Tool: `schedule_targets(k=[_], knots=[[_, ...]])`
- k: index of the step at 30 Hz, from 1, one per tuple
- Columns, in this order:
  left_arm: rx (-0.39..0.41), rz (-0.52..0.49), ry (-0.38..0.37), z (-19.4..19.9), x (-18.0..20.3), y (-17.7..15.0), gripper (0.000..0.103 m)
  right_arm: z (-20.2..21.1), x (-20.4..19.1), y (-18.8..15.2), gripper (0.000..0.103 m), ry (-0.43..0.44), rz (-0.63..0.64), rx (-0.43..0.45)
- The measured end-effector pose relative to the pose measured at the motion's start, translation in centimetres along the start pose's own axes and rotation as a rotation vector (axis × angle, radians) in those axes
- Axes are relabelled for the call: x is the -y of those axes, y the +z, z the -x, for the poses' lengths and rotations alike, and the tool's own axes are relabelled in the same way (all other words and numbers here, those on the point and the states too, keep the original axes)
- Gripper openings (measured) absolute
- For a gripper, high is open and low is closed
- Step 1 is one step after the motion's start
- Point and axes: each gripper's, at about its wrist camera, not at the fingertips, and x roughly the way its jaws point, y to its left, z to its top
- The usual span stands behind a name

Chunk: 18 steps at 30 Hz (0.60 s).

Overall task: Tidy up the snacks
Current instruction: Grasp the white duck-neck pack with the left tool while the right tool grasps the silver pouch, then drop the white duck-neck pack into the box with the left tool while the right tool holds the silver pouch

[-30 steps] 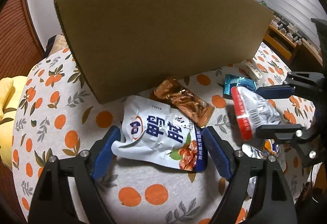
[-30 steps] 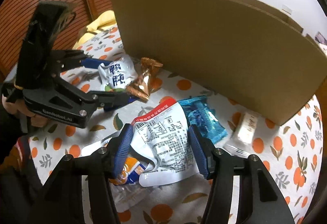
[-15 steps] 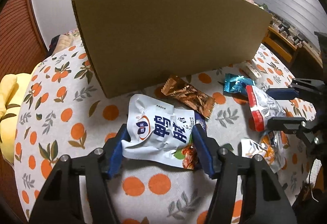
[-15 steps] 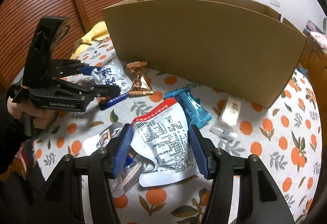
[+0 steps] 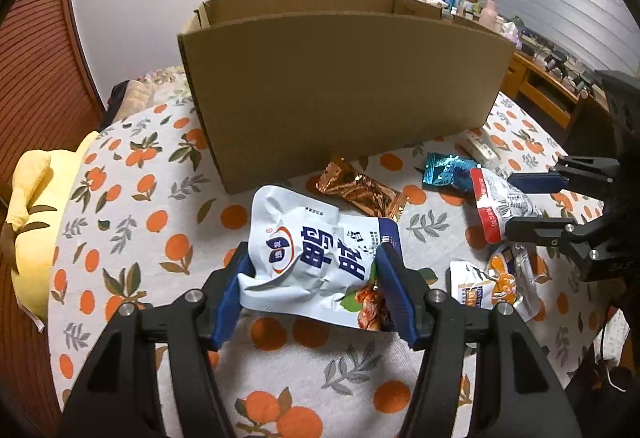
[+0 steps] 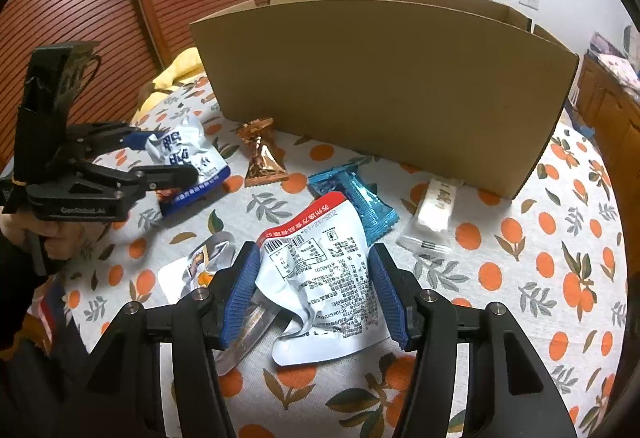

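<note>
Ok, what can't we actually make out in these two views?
- Inside of the cardboard box: hidden in both views by its tall front wall; contents unknown.
- Orange-printed packet: partly covered in the right wrist view by the right gripper and its silver pouch.
- Small white bar: print too small to read.
- Shelf items, left wrist view: too small and warped at the edge.

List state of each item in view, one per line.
Left gripper: shut on white pouch, lifted.
Right gripper: shut on silver pouch, lifted.
Cardboard box: open, upright.
Copper wrapper: flat on tablecloth.
Blue wrapper: on cloth.
White bar: by box.
Orange pouch: lying loose.
</note>
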Motion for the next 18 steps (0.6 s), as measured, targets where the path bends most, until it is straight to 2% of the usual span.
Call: schedule_targets(k=[18], knots=[[0.095, -0.005, -0.009, 3.3, 1.0, 2.2, 0.061, 1.7, 0.2, 0.5, 0.058, -0.017, -0.006, 0.038]])
